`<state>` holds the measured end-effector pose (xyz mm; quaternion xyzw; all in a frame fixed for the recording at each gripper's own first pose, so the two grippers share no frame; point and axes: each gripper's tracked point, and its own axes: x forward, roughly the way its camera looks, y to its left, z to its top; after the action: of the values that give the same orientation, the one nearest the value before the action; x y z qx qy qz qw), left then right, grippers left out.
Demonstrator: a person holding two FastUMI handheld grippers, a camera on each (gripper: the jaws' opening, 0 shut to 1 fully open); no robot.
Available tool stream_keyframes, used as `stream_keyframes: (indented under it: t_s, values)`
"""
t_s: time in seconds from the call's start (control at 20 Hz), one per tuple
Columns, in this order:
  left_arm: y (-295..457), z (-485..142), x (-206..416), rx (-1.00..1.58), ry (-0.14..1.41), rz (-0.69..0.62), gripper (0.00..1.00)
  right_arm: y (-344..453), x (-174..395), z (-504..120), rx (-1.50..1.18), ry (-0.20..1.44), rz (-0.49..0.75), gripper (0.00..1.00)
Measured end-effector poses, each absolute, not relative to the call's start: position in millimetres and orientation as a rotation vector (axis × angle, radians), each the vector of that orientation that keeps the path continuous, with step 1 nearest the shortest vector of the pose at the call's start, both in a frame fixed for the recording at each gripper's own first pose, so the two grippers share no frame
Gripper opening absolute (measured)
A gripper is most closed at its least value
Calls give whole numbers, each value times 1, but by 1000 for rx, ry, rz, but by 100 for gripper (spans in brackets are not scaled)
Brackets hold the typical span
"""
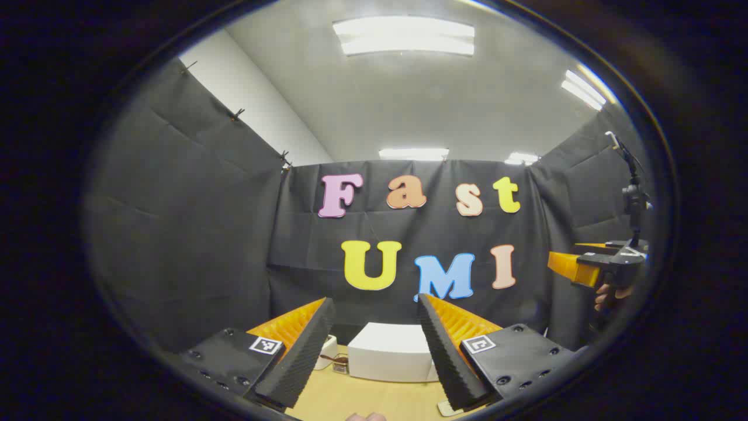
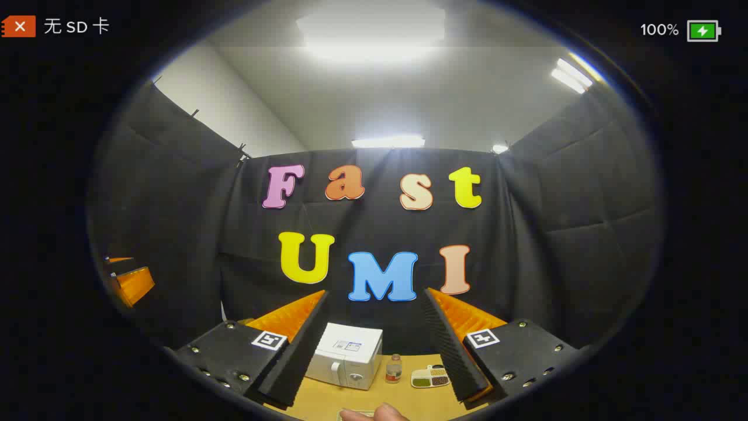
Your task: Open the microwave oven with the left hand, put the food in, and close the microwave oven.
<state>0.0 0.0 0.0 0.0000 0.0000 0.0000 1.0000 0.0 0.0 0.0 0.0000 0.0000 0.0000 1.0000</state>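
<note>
Your left claw [image 1: 374,345] is held up with its fingers spread wide and nothing between them; through the gap you look down on the white microwave oven [image 1: 390,352], which sits on the wooden surface [image 1: 374,400] against the booth's back wall, top face toward you. Just left of it in that view stand a small white box [image 1: 327,352] and a small jar [image 1: 340,363]. Off to the right edge of the left gripper view, the other claw and the hand [image 1: 608,292] that holds it hang well above the surface. Your right claw [image 2: 374,348] is likewise wide apart and grips nothing. In the right gripper view the microwave oven [image 2: 346,355] shows its door shut, with a small bottle [image 2: 394,369] just right of it and a divided food tray [image 2: 430,377] beside that, all apart from both claws.
</note>
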Motion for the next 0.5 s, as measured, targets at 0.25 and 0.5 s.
stream_keyframes:
  t_s: [0.25,0.5]
  values:
    - [7,-1,1,13,4,8,94,9,5,0,1,-2,14,96]
    - [7,-5,1,11,15,32,94,7,9,-2,13,0,30,96]
